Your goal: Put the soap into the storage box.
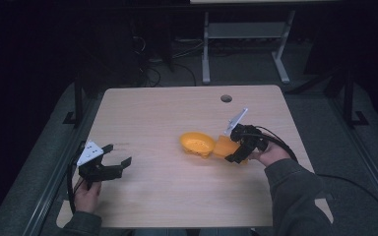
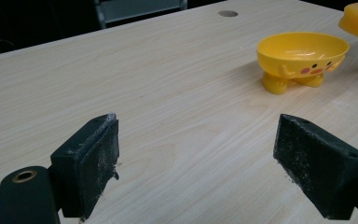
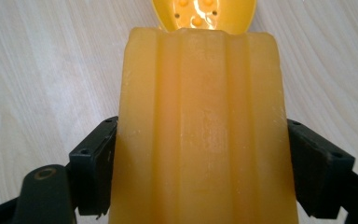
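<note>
Right tool clamps the orange block beside the yellow dish; left tool waits wide open.

We see the right tool (image 3: 200, 158) with both jaws pressed against the sides of a ribbed orange block (image 3: 200, 126), whose lower end is cut off by the frame and whose far end sits just at the yellow dish (image 1: 197, 143). We read no writing anywhere; the dish shows only a little duck face with pink cheeks. Our left tool (image 2: 196, 163) hovers spread wide over bare counter (image 1: 177, 187), holding nothing, well apart from the dish.
</note>
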{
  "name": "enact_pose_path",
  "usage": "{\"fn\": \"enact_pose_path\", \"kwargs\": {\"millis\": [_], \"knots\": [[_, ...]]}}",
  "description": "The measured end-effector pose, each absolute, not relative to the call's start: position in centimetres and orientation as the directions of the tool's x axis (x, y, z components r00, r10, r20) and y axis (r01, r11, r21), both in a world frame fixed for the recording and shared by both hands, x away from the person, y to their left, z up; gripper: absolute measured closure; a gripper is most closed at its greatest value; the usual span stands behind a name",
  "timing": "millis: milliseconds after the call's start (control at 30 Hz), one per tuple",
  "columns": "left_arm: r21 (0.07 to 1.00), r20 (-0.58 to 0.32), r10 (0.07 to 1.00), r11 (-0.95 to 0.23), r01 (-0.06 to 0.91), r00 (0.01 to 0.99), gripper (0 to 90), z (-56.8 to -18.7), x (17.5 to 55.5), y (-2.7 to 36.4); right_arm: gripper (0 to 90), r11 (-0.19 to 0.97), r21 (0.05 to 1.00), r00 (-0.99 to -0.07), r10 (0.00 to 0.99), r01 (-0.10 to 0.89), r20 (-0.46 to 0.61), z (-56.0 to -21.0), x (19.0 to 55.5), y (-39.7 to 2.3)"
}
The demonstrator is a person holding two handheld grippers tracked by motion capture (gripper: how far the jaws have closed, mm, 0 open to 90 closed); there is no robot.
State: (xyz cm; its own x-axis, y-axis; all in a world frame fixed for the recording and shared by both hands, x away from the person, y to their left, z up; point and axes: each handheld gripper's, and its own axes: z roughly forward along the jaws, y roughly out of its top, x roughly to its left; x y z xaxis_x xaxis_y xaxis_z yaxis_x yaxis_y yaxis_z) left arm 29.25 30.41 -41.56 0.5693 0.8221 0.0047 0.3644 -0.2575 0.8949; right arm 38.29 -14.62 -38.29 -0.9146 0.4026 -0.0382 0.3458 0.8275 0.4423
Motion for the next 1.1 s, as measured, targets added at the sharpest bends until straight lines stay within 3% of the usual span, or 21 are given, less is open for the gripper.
{"fn": "enact_pose_path", "kwargs": {"millis": [1100], "knots": [[0.897,0.002,0.821,-0.253,0.362,0.570,13.4,-41.5,29.3,30.4,20.5,0.844,0.456,-0.935,0.348,0.284,-0.063,-36.2,40.6,-11.1]]}}
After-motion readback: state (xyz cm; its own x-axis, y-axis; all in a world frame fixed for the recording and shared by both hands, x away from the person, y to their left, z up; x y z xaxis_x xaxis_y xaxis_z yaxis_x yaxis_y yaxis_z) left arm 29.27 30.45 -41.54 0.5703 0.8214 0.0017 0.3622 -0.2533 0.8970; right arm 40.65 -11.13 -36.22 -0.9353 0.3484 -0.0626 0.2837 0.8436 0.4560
